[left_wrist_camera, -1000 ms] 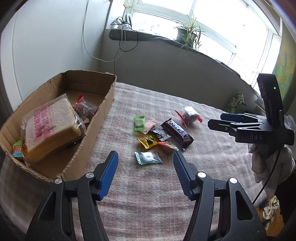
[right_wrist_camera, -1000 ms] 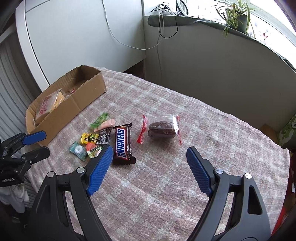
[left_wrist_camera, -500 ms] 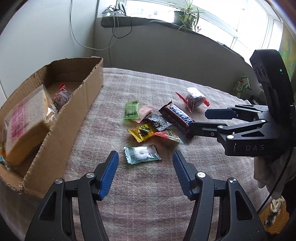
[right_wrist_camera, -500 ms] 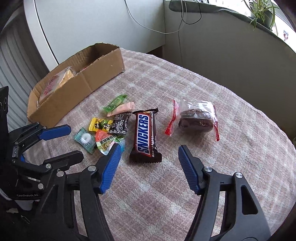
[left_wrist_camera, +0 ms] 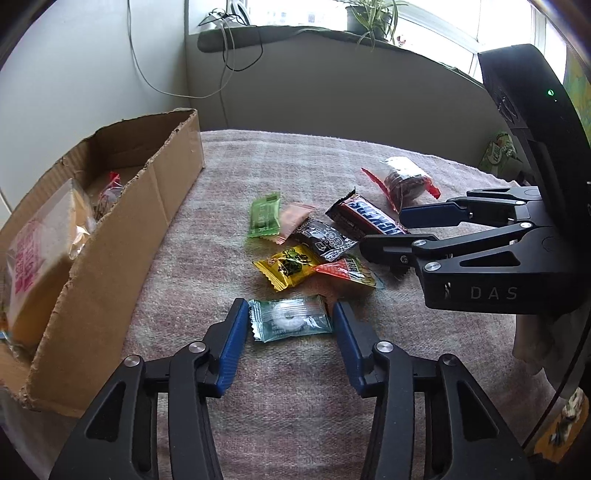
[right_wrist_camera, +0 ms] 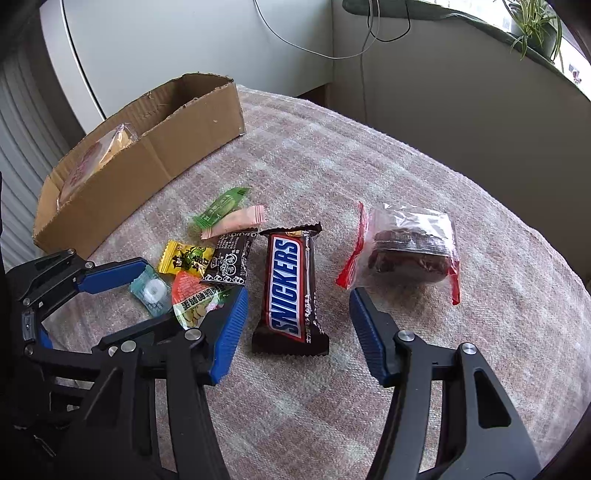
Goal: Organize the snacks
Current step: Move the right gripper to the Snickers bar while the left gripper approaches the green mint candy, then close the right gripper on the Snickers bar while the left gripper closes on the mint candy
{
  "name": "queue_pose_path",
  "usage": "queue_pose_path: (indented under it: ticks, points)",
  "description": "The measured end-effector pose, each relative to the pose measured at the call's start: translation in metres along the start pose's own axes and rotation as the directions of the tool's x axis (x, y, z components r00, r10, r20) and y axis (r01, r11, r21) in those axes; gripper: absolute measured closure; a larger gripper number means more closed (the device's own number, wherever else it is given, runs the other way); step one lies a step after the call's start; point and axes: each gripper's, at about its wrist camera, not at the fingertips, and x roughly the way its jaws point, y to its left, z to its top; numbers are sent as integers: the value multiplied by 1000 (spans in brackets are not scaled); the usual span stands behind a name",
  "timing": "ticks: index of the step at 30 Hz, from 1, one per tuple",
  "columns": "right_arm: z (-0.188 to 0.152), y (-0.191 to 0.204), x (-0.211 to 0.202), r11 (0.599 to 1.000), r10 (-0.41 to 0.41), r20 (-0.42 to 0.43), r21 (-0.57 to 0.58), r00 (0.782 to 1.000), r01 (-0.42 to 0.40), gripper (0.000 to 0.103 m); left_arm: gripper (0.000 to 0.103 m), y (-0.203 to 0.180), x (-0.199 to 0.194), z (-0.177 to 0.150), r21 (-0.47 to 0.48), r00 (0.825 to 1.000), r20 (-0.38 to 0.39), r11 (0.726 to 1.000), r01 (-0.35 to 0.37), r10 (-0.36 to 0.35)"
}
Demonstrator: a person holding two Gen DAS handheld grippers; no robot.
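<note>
Small snacks lie in a cluster on the checked cloth. My left gripper is open, its blue pads on either side of a teal mint packet, apparently just apart from it. My right gripper is open around the near end of a Snickers bar. That bar also shows in the left wrist view. A yellow candy, a black packet, a green packet and a bagged brown cake lie around them.
An open cardboard box stands at the left with wrapped bread and a red packet inside. A grey wall, a window sill with cables and a plant lie beyond the table. The table's right edge drops off near the cake.
Both grippers have moved down and forward to the snacks. The left one now straddles the teal mint packet, the right one the Snickers bar. Both have stayed open.
</note>
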Motion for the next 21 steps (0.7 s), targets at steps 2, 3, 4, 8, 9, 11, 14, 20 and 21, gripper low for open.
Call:
queue_pose_path:
  ticks: [2,3,4,8,9,11,14,20,21]
  points:
    - [0,2,3,1000,-7,0,-5,1000,7,51,62,-1,0,0,8,1000,2,1000,-5,5]
    - [1,3,3,1000,-15,1,-14,1000,15,52,63,-2,0,-1,16,1000,5,1000,-9,9]
    - [1,5,4,1000,-21,1,-22,1000,21,53,67,-3,-1,-2,22,1000,7,1000,-12,11]
    - [3,6,3,999,-30,-1,-34,1000,30,72,67,-5,0,-2,32,1000,11,999,-9,9]
    - [2,5,3,999,-29,0,-32,1000,29,73,68,-5,-1,-2,30,1000,12,1000,-7,6]
    - [1,5,2,999,-28,2,-27,1000,28,73,68,-4,-2,-3,23,1000,17,1000,0,-1]
    - [-2,3,-3,1000,-27,9,-12,1000,27,73,68,-1,-7,-4,7,1000,23,1000,16,-16]
    - [-4,-1,-14,1000,-19,25,6,1000,19,73,68,2,-18,-5,-10,998,41,999,39,-39]
    - [-5,-1,-16,1000,-19,28,9,999,18,73,68,2,-21,-5,-12,998,47,999,42,-42]
